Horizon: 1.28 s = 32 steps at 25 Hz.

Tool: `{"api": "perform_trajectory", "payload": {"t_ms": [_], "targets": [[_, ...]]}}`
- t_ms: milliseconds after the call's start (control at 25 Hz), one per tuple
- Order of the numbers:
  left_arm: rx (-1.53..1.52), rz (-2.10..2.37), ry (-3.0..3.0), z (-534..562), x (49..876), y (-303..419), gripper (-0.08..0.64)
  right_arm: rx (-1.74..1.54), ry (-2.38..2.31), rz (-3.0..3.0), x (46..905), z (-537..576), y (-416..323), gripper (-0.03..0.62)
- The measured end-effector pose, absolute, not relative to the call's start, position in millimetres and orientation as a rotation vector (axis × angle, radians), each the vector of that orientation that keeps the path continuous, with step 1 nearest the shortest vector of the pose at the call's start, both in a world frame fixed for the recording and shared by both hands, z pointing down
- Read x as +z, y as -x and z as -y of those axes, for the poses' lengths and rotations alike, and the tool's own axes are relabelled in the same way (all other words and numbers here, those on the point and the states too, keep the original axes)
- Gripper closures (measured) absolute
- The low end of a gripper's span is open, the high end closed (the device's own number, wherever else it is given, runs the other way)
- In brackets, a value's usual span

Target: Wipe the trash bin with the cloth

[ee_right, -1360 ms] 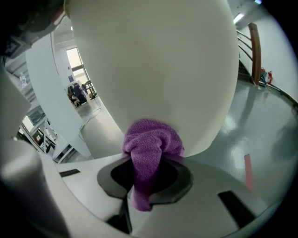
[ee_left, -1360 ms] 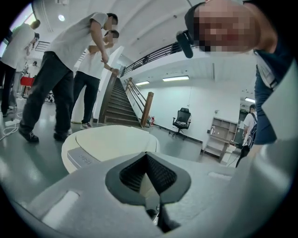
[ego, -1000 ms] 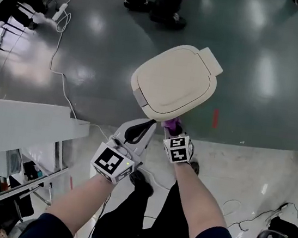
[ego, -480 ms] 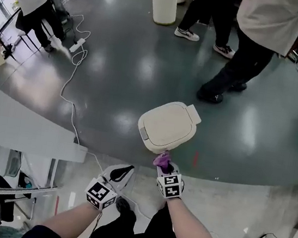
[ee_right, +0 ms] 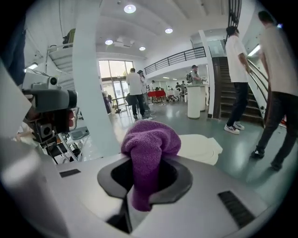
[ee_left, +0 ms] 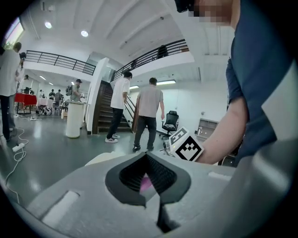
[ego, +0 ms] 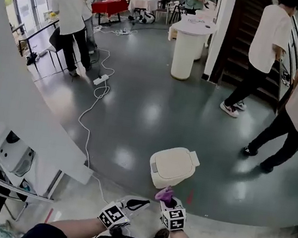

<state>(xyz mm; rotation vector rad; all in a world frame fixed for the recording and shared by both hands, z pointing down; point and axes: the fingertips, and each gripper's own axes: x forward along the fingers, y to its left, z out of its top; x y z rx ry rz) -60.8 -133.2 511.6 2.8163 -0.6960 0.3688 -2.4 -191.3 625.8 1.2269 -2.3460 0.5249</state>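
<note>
Right tool [ee_right: 145, 182] clamped on purple cloth [ee_right: 151, 144]; head view shows mere tuft. Left tool [ee_left: 147, 172] closed, seemingly empty.

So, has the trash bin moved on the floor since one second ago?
No. The trash bin still stands just left of the red floor mark; only the head view has tilted up.
</note>
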Motion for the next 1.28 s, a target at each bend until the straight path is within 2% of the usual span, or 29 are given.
{"api": "perform_trajectory", "payload": {"t_ms": [400, 760, 1280], "targets": [[0.189, 0.699, -2.884, 115.7, 441.2, 56.2, 0.572, 0.373, -1.117, 2.495, 524.9, 146.8, 27.3, 0.515], [0.176, 0.613, -2.927, 85.2, 406.4, 48.9, 0.572, 0.257, -1.095, 2.634, 437.5, 114.7, 41.5, 0.515], [0.131, 0.563, -3.003, 53.0, 386.1, 41.8, 0.572, 0.219, -1.178, 2.672, 409.0, 76.5, 24.5, 0.515]]}}
